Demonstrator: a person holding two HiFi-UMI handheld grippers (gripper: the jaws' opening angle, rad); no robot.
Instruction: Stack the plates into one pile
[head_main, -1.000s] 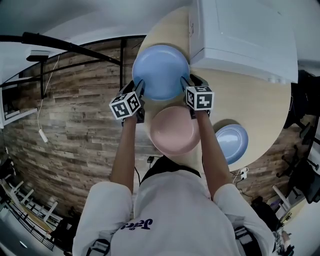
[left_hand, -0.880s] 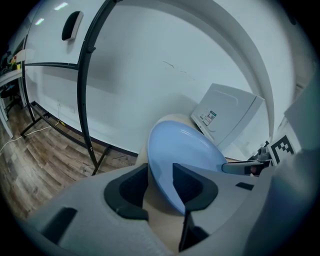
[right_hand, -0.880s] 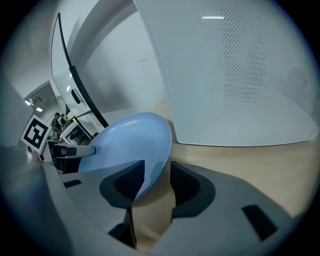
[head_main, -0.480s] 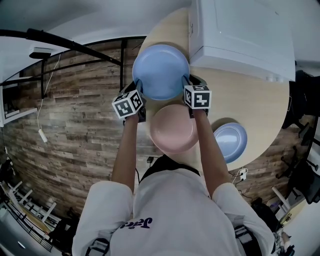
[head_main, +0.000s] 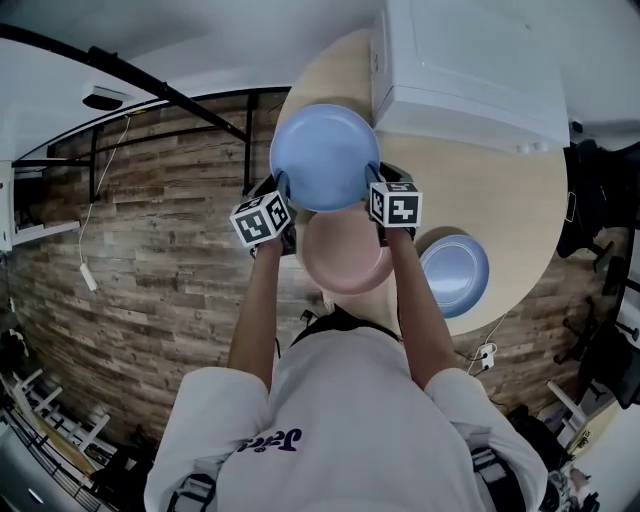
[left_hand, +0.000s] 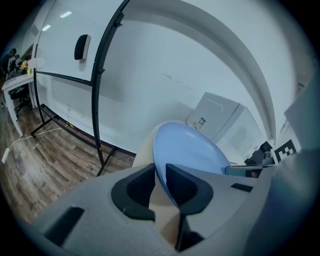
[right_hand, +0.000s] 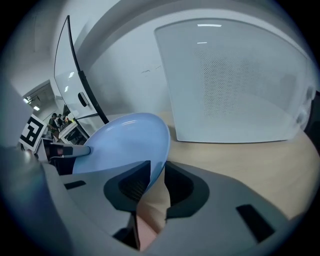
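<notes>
A large blue plate (head_main: 324, 157) hangs above the round wooden table (head_main: 480, 190), gripped on both sides. My left gripper (head_main: 283, 187) is shut on its left rim, and the plate (left_hand: 187, 150) runs between the pads in the left gripper view. My right gripper (head_main: 372, 181) is shut on the right rim of the same plate (right_hand: 125, 142). A pink plate (head_main: 345, 255) lies on the table just below, partly under the blue one's near edge. A smaller blue plate (head_main: 455, 275) rests on the table to the right.
A white box-like appliance (head_main: 465, 70) stands on the far side of the table, close behind the lifted plate. A black frame stand (head_main: 200, 110) rises at the left over the wood-plank floor (head_main: 150, 300). The table's edge runs near my body.
Both grippers have closed on the blue plate's rims and lifted it off the table. It has shifted toward the pink plate and now overlaps its far edge.
</notes>
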